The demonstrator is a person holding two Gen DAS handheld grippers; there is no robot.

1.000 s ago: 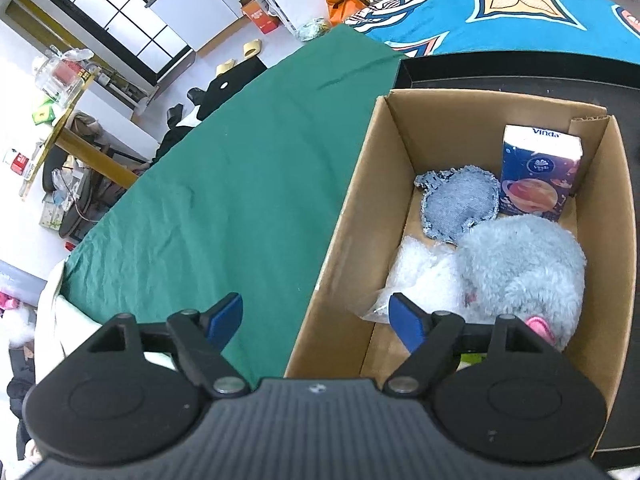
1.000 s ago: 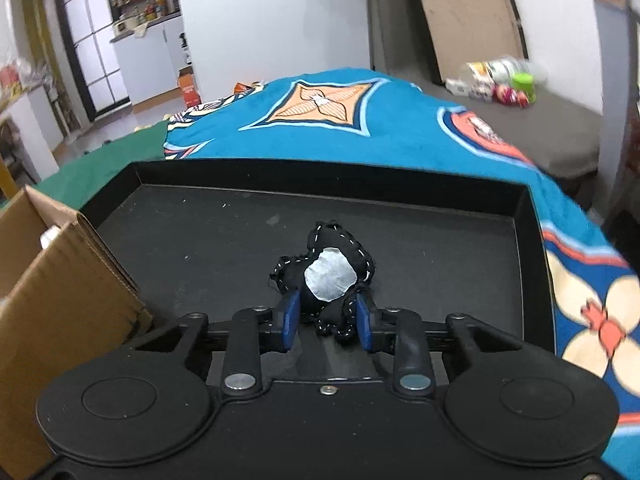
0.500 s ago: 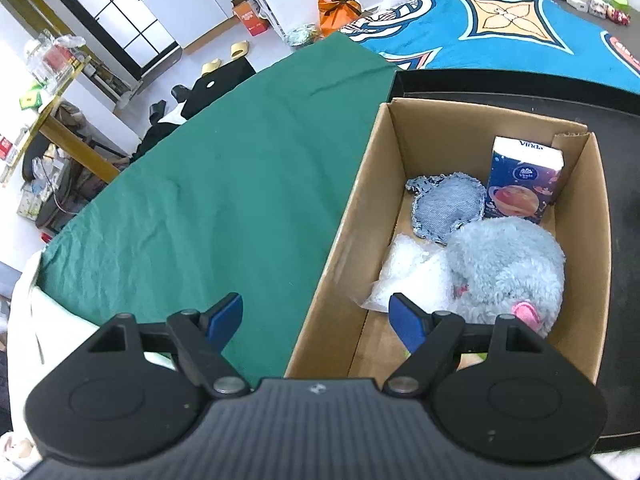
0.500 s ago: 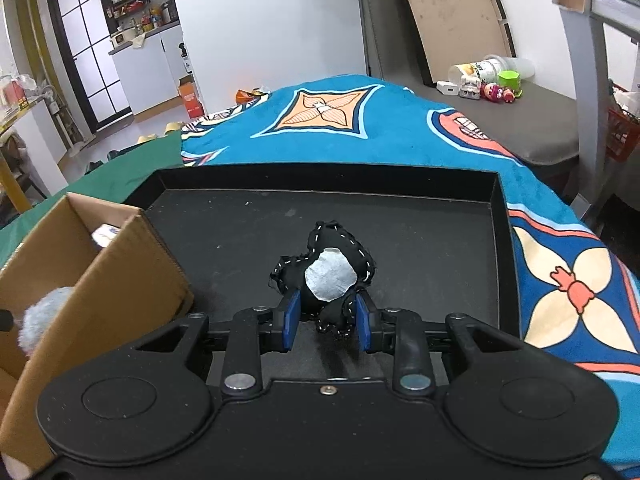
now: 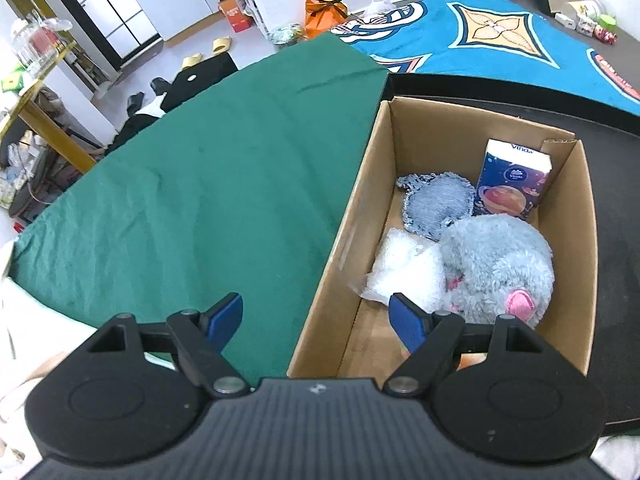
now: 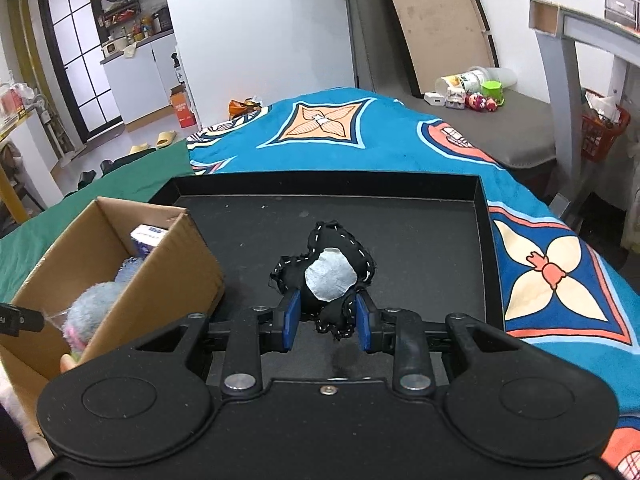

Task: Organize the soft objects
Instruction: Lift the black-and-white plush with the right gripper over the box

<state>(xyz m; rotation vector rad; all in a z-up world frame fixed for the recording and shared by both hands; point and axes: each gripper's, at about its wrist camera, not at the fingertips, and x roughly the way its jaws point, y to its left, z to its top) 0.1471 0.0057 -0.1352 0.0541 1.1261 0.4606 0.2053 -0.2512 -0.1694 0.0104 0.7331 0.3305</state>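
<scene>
**Desk:** What is the widest thing here, and where does the carton sit?

**Photographer:** A shallow black rectangular tray (image 6: 400,216) lies on the bed's blue patterned blanket (image 6: 360,136), with a green cloth (image 5: 200,184) alongside. The open brown cardboard box (image 6: 176,276) stands at the tray's left end as the right tool sees it. It already holds a fluffy grey plush toy with pink ears (image 5: 500,264), a crinkled clear plastic bag (image 5: 404,268), a round frayed denim patch (image 5: 438,204) and a dark blue tissue pack (image 5: 512,184) standing against the far wall.

**Desk:** And the piece being moved?

**Photographer:** A small black stitched fabric toy with a pale round patch (image 6: 328,276) is clamped between the pads of the right tool (image 6: 326,316), hanging clear above the tray floor.

**Desk:** Which way must it go?

**Photographer:** The box lies to the left of the right tool and lower in its view, with the box's near wall between toy and opening. By these pictures, the carry would have to cross left over that wall before release.

**Desk:** The other tool?

**Photographer:** The left tool (image 5: 318,316) has its jaws apart and holds nothing, straddling the box's left wall near its front corner. It is the nearer one to the box.
</scene>
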